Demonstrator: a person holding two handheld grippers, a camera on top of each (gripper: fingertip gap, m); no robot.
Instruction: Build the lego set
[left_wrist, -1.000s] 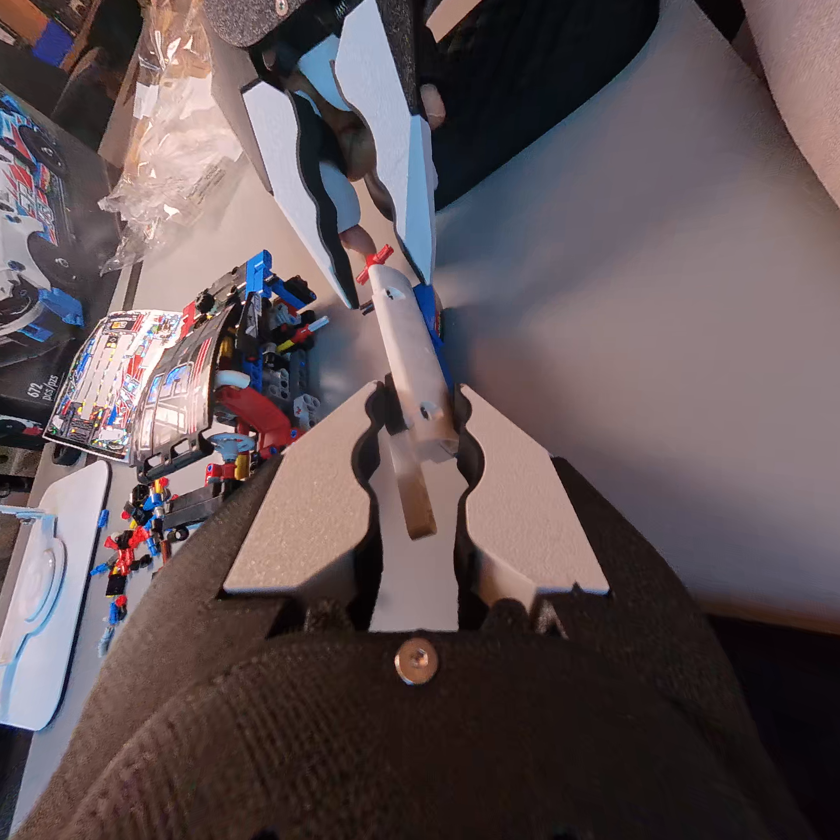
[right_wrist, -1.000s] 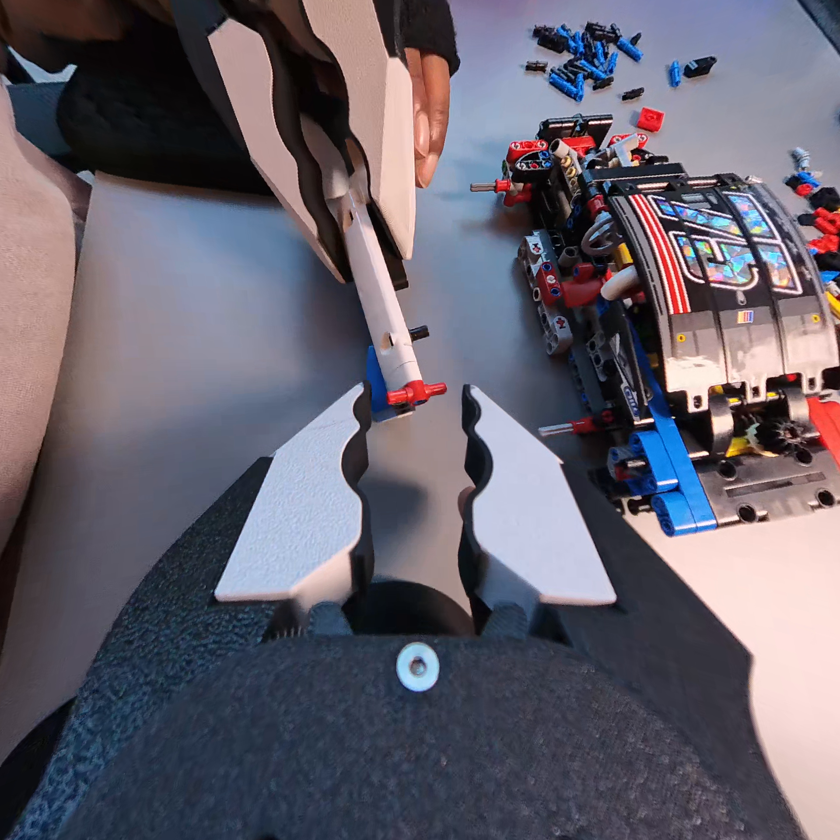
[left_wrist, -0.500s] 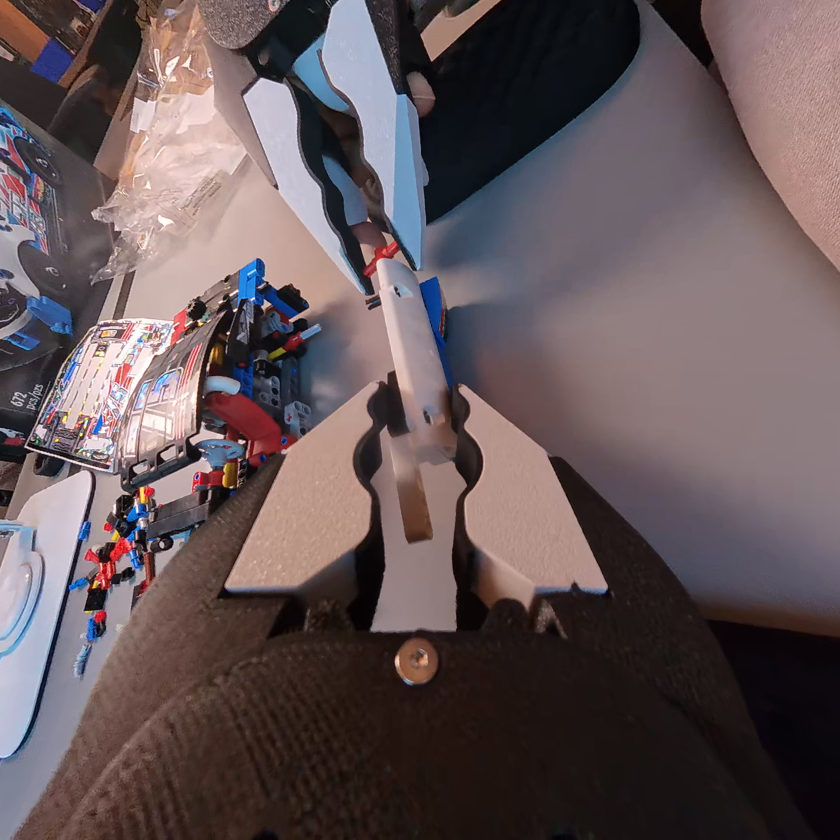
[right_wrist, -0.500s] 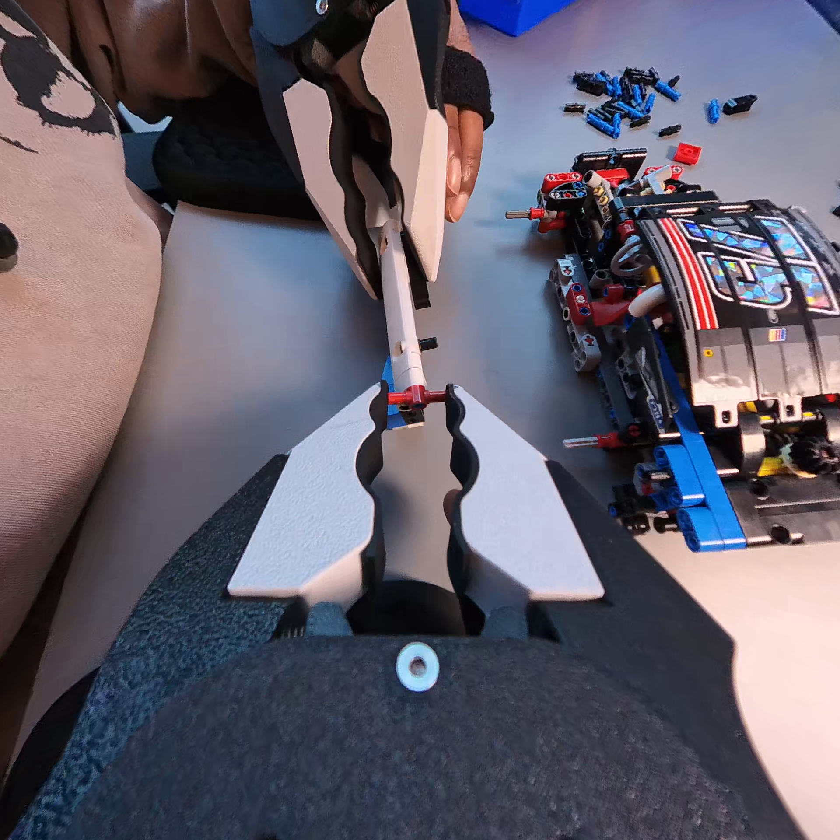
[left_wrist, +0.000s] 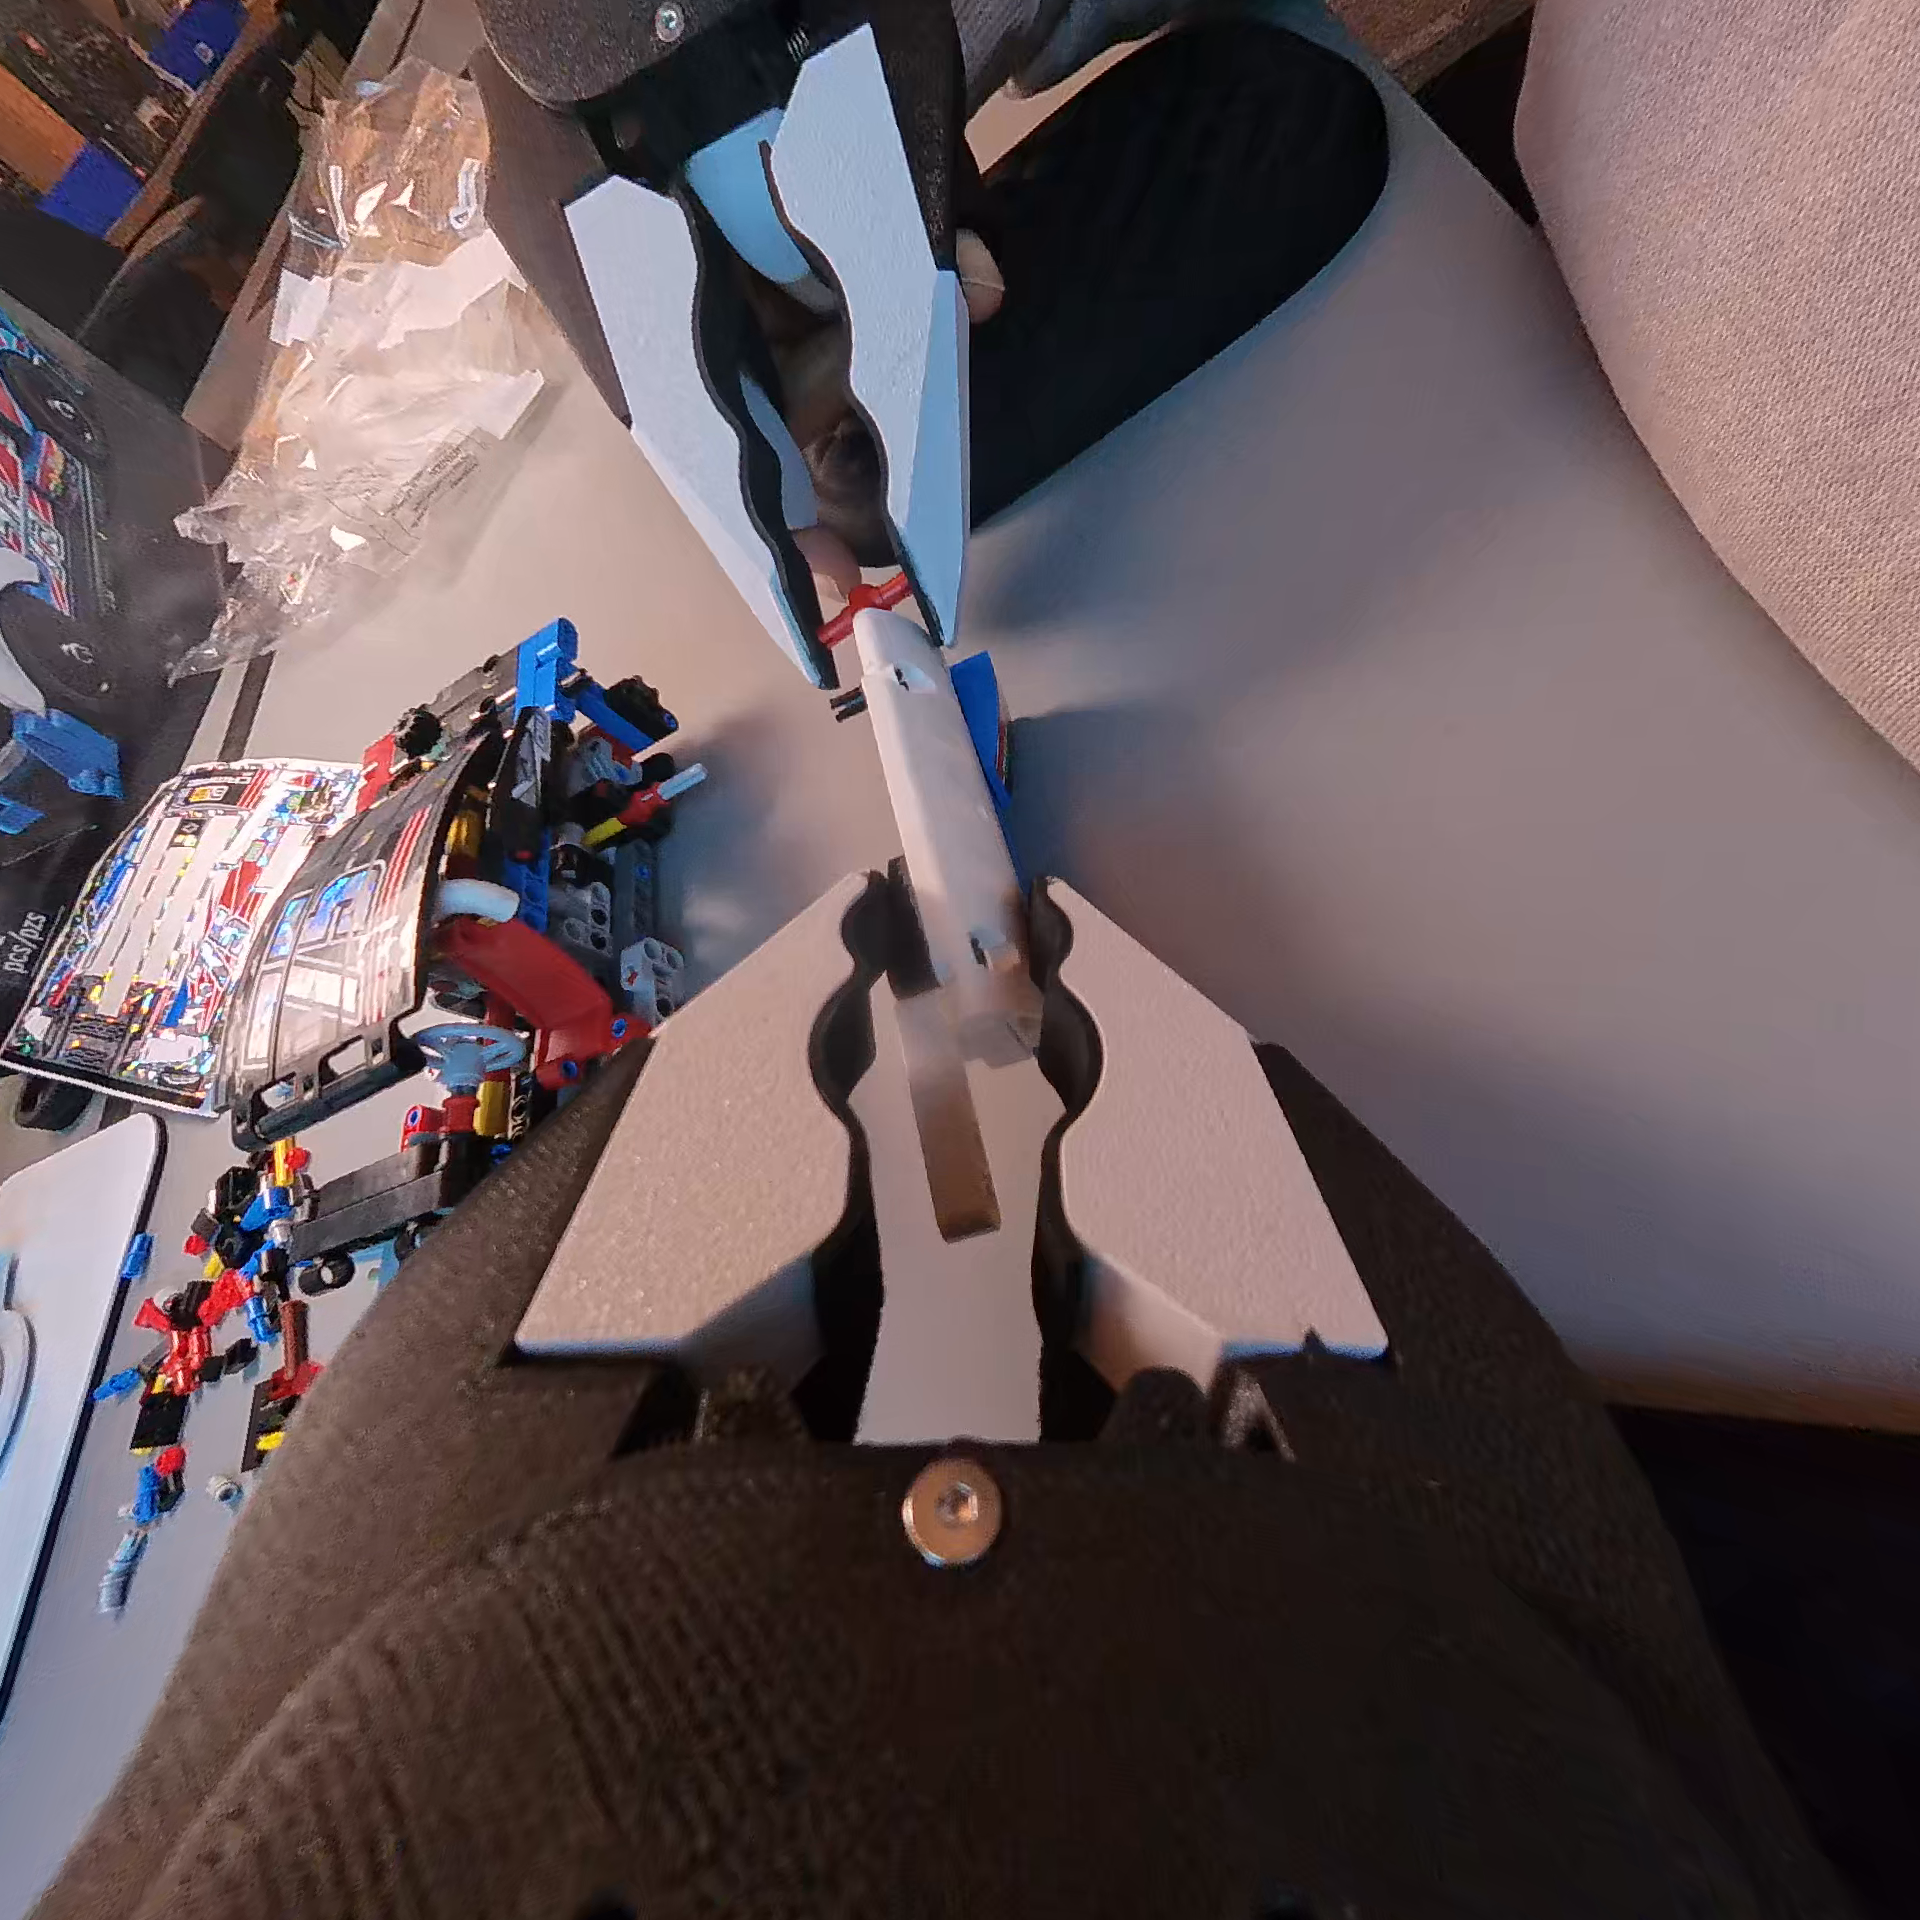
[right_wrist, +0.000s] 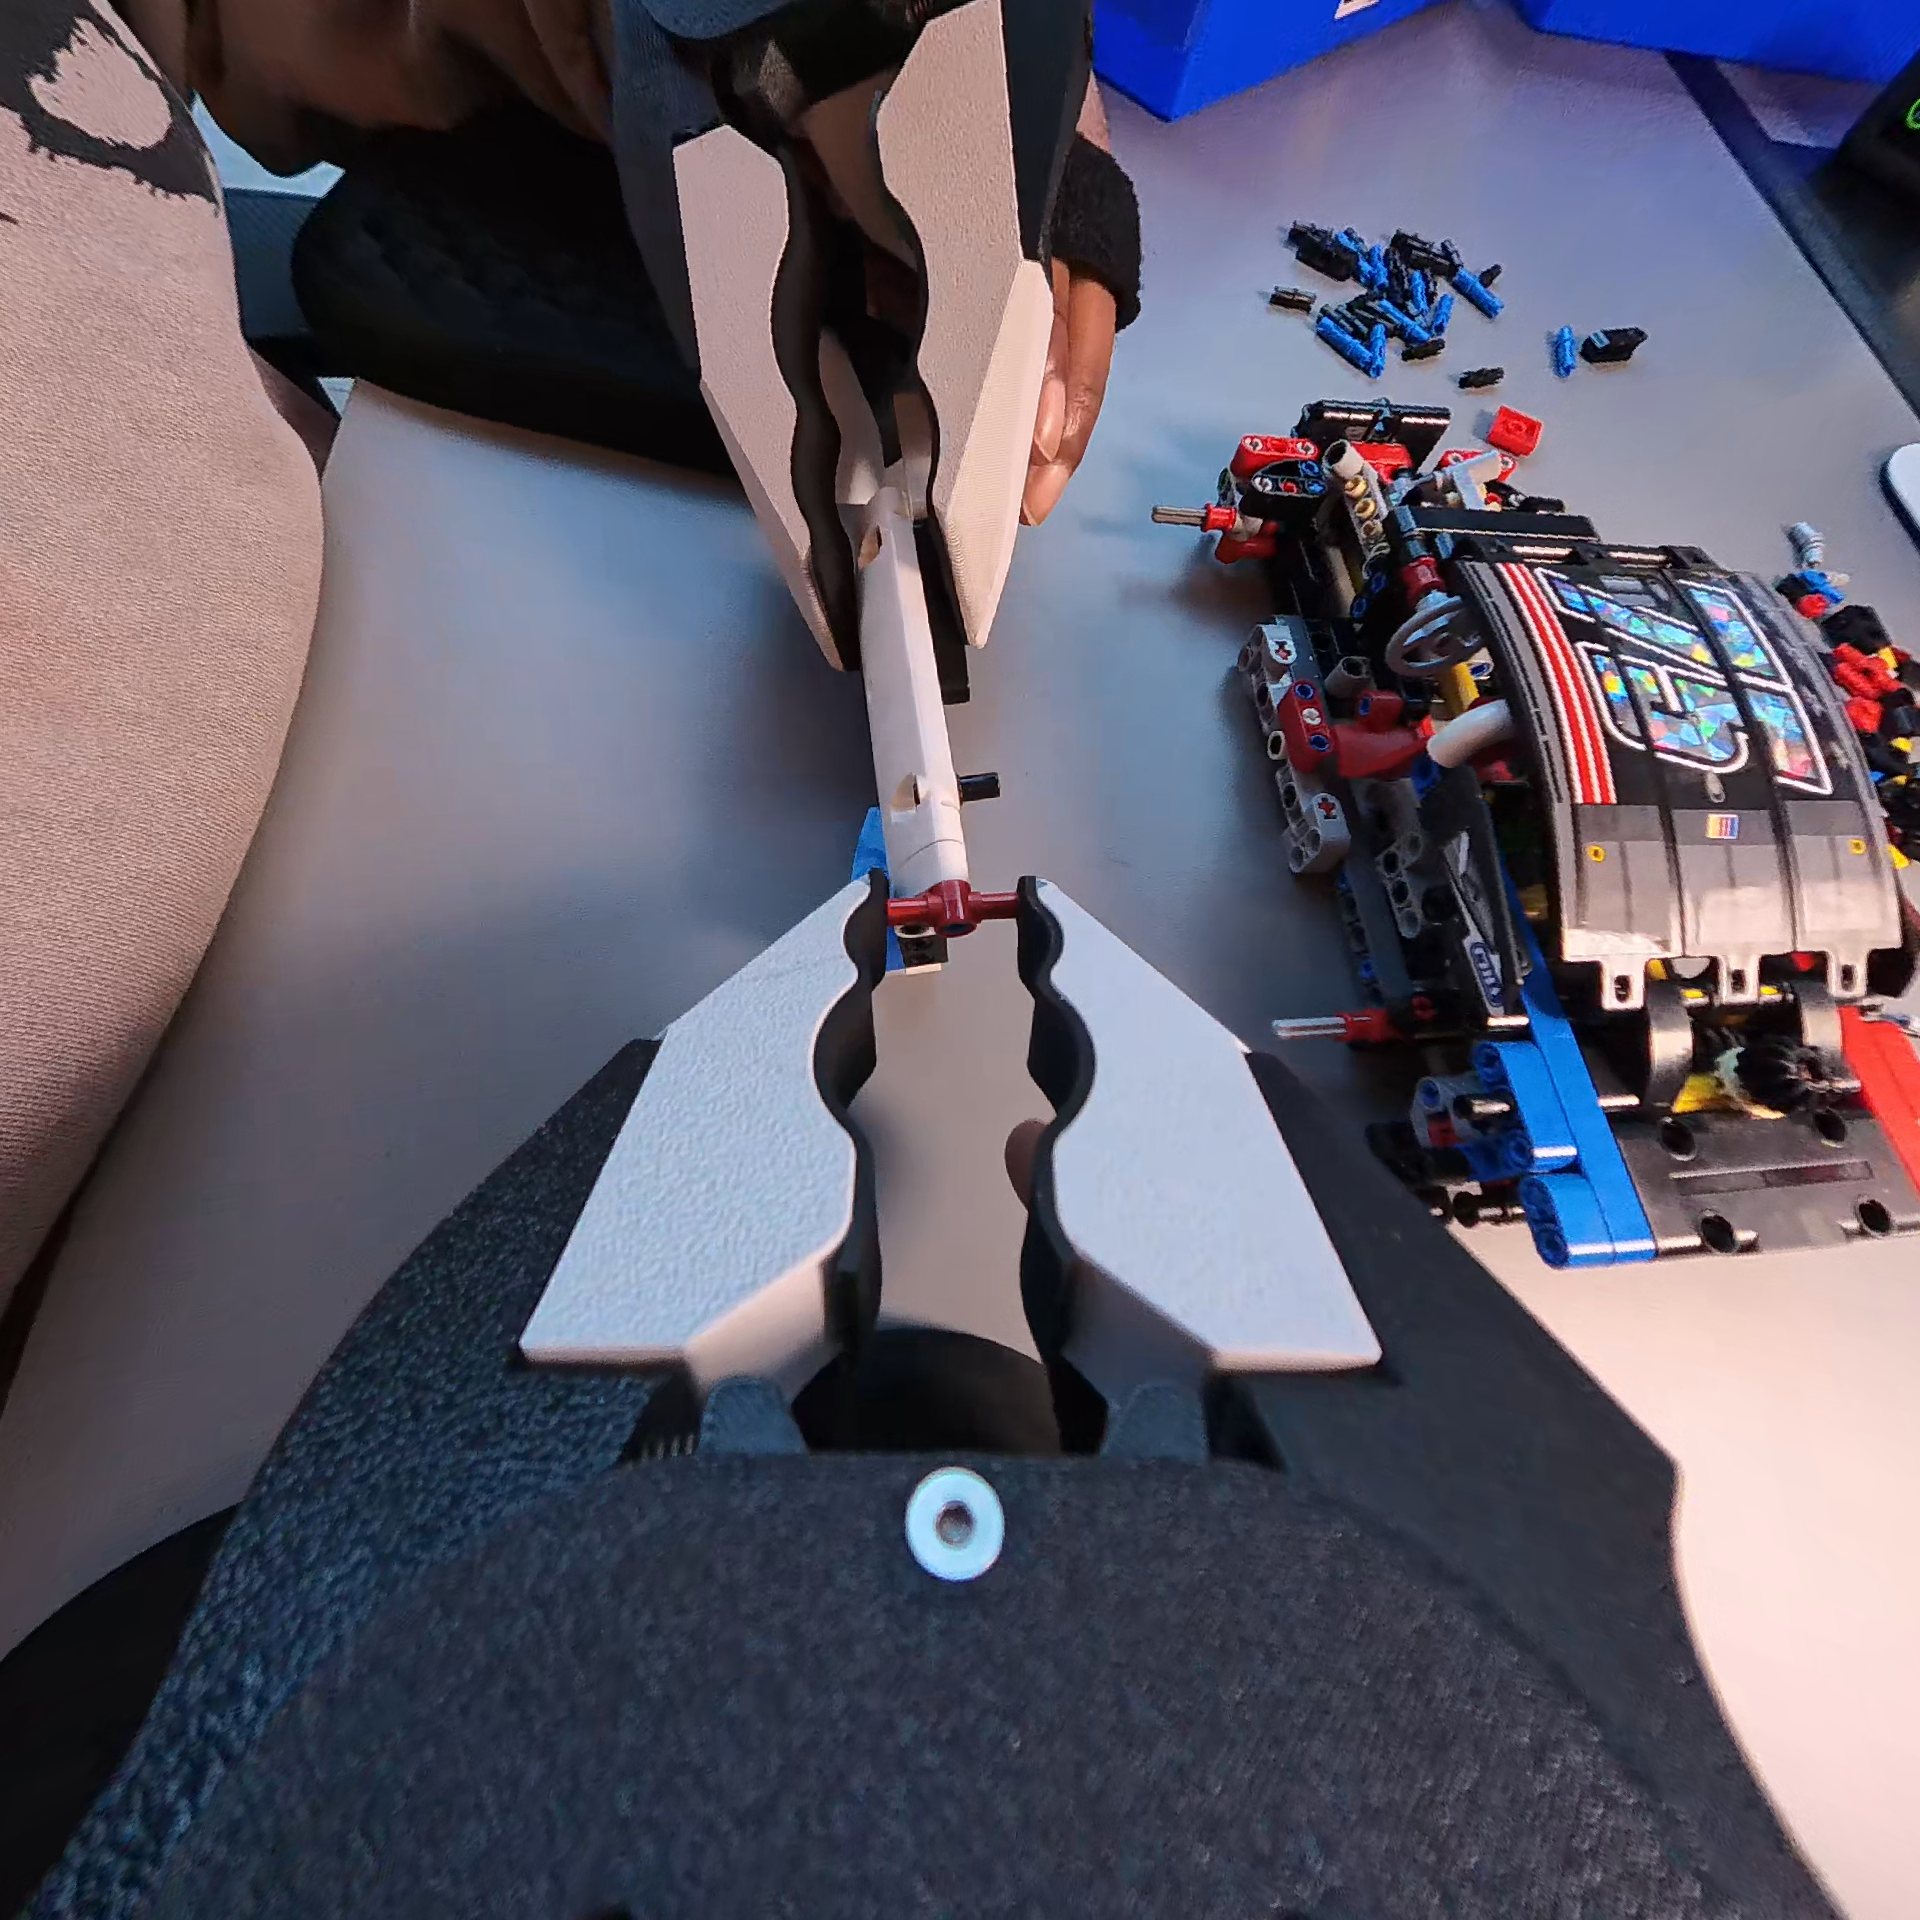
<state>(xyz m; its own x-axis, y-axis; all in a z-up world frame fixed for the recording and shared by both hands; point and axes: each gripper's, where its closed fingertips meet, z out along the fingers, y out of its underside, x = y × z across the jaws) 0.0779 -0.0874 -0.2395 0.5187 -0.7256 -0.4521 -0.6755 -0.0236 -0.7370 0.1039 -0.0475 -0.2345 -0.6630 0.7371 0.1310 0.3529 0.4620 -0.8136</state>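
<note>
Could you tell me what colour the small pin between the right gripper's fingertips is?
Dark red; the small cross-shaped pin shows best in the right wrist view.

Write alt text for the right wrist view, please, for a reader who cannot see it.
The right gripper pinches a small red pin at the end of a long white piece, which the left gripper holds from the far end above a grey table. A half-built black car and loose blue pins lie to the right.

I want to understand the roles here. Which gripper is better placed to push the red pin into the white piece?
Probably the right gripper: its tips already pinch the red pin, while the left gripper braces the white piece.
</note>
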